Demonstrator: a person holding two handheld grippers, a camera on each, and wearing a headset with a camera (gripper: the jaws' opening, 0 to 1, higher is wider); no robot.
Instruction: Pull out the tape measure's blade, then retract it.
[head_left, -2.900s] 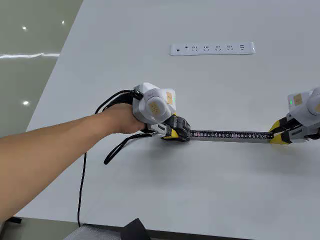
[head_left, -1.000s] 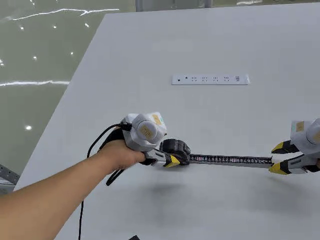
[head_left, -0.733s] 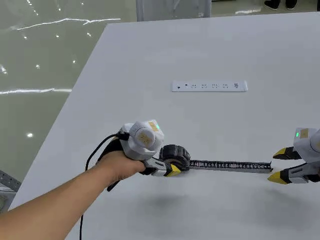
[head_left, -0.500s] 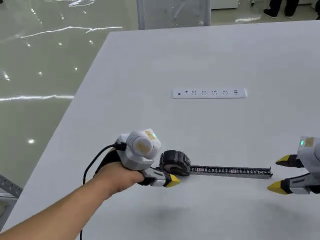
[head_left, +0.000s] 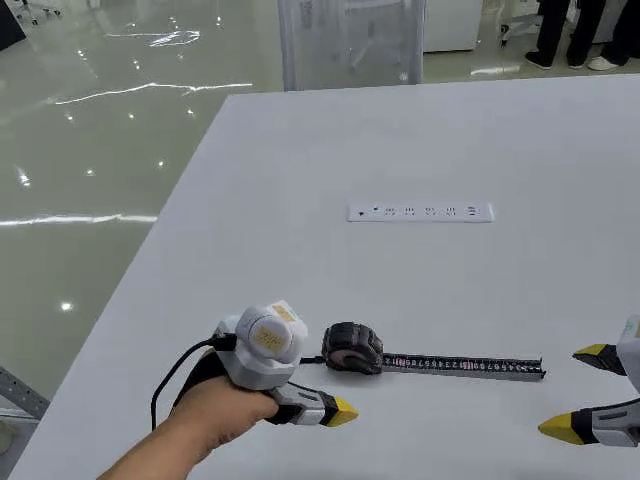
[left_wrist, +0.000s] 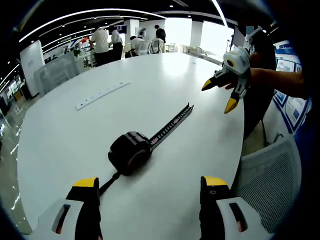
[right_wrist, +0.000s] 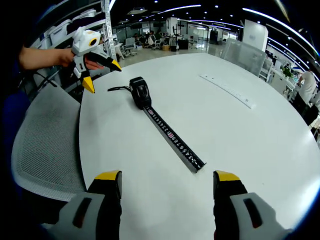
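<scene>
**Tape measure (head_left: 352, 348) lies on the table (head_left: 400, 140), blade out, with both claws open and empty.**

The black case (left_wrist: 130, 151) rests on the white table. Its blade (head_left: 465, 366) is drawn out flat along the surface, numbers facing up, and runs from the case toward the right claw (head_left: 574, 390). That claw hangs just past the blade's hooked tip, apart from it, with its yellow-tipped jaws spread wide and gripping nothing. The left claw (right_wrist: 103, 76) is near the case on the side away from the blade. It is not touching the case, and its jaws are likewise spread wide and hold nothing. A thin dark strap (left_wrist: 107, 183) trails from the case toward the left claw. A white power strip (head_left: 420, 212) lies well beyond the case, farther across the table.
</scene>
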